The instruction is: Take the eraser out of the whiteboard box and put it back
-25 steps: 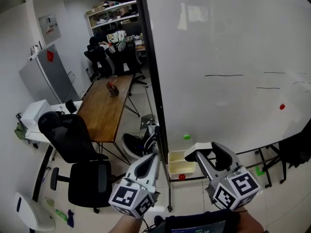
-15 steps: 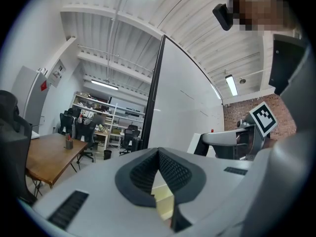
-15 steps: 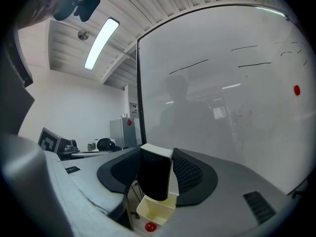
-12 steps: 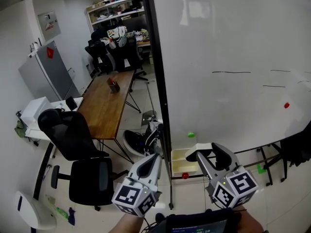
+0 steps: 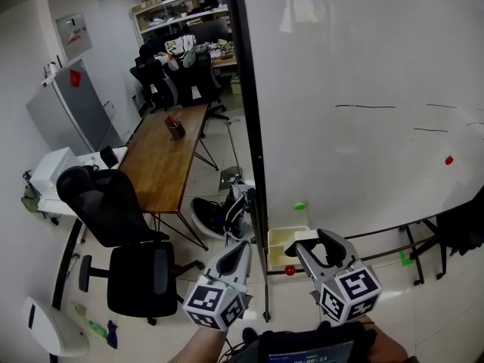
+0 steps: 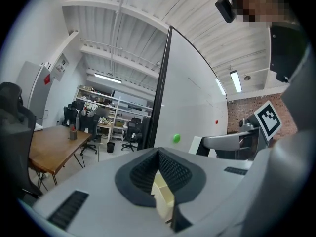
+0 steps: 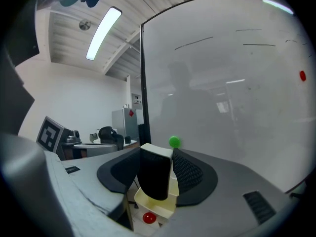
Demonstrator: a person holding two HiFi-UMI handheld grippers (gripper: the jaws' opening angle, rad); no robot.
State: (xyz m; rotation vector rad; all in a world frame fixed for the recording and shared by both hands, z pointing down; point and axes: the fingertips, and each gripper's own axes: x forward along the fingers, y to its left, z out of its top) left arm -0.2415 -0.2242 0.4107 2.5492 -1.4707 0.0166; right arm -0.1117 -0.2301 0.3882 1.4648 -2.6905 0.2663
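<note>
The eraser (image 7: 155, 174) is in my right gripper (image 5: 318, 242), clamped between the two ribbed pads. It is a black block with a rounded lower end and a pale cream top. It is held in front of the bottom left corner of the whiteboard (image 5: 363, 66), out of the whiteboard box (image 5: 277, 259). In the right gripper view the box sits just below and beyond it.

The box is cream plastic with an open top, fixed against the board's black frame (image 5: 249, 127). A red magnet (image 5: 290, 270) sits at its lower edge and a green magnet (image 5: 300, 205) on the board above it.

My left gripper (image 5: 240, 249) has its jaws closed together with nothing in them, just beside the right one.

I can read no writing. The board has only a few thin dark strokes and a second red magnet (image 5: 449, 159) far right. The wall notice (image 5: 73, 32) is too small to read.

To the left of the frame the floor opens out. A black office chair (image 5: 121, 233) and a long wooden table (image 5: 162, 165) stand well apart from the grippers.
</note>
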